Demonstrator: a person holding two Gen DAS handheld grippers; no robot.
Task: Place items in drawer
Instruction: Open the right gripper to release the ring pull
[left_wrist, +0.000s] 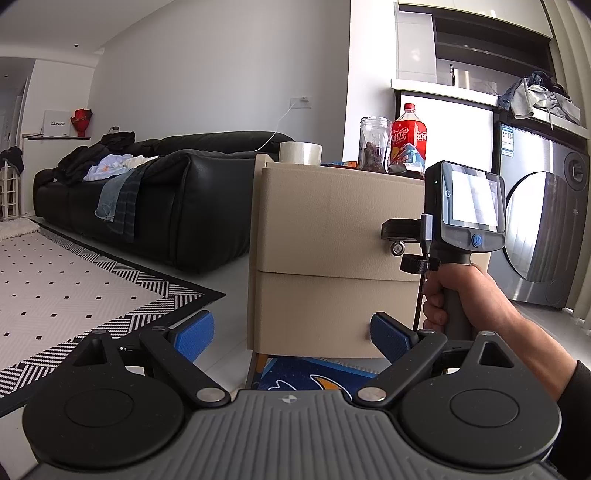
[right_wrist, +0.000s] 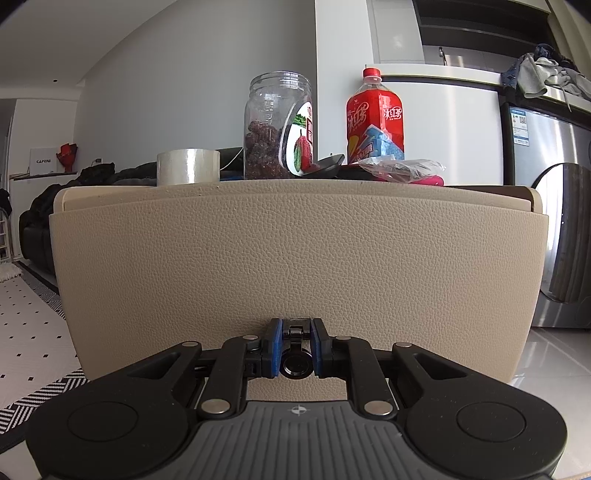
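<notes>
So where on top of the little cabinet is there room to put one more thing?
The best bare patch is the front left corner of the cabinet top, left of the tape roll. Another strip lies along the front edge between tape and jar. The right half is crowded: jar, red drink bottle, a dark dish and a crinkly plastic packet sit close together.

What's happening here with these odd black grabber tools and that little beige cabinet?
A person holds a two-finger gripper in each hand. The right gripper is shut on the upper drawer's handle, and the drawer looks barely open, if at all. The left gripper hangs open and empty in front of the bedside cabinet. A tape roll, a jar and a red drink bottle wait on top.
</notes>
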